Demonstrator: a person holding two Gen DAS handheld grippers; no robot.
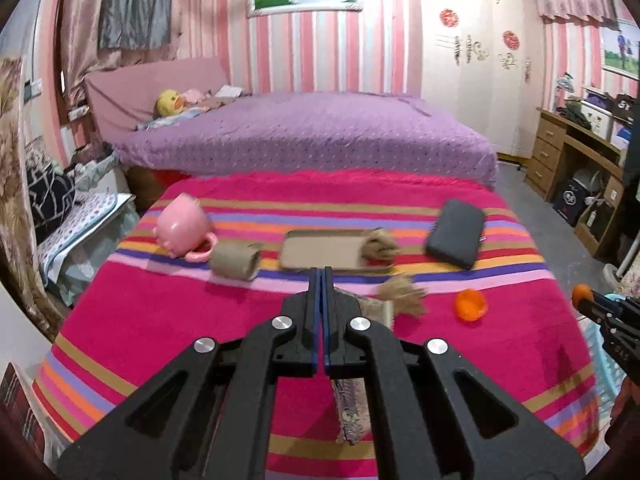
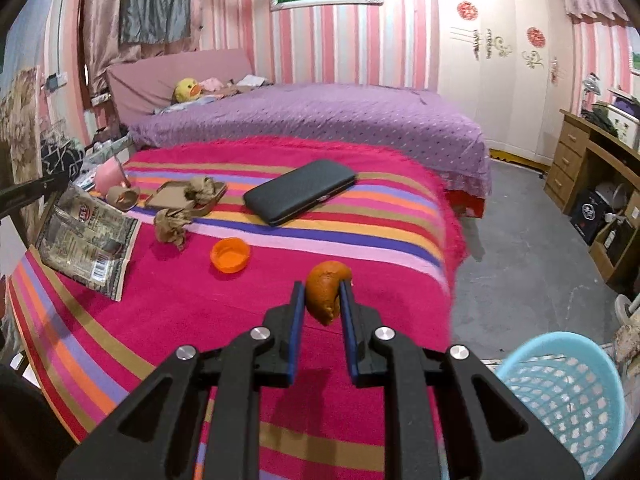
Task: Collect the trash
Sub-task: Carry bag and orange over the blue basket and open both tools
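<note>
Both grippers hang over the near edge of a table covered with a striped pink blanket [image 2: 360, 208]. On the person's right, the right gripper [image 2: 322, 294] has its jaws narrowed onto a brown piece of peel [image 2: 326, 292], which sits between the blue pads above the blanket's right edge. Just beside that edge, low down, stands a light blue basket [image 2: 560, 392]. On the left, the left gripper [image 1: 322, 276] has its jaws pressed together on a crinkled snack wrapper [image 2: 86, 240], lifted above the blanket near the left edge.

Further in, an orange cap [image 2: 231, 255] lies open side up near the middle. Beyond it a crumpled brown paper ball [image 2: 172, 226] lies on the blanket. Behind that, a flat cardboard tray [image 2: 176, 200] carries a second paper ball [image 2: 202, 188]. Left of the tray lies a cardboard tube [image 2: 122, 197], then a pink mug [image 1: 182, 226] tipped over near the far left corner. A black case [image 2: 300, 192] rests toward the far right.
</note>
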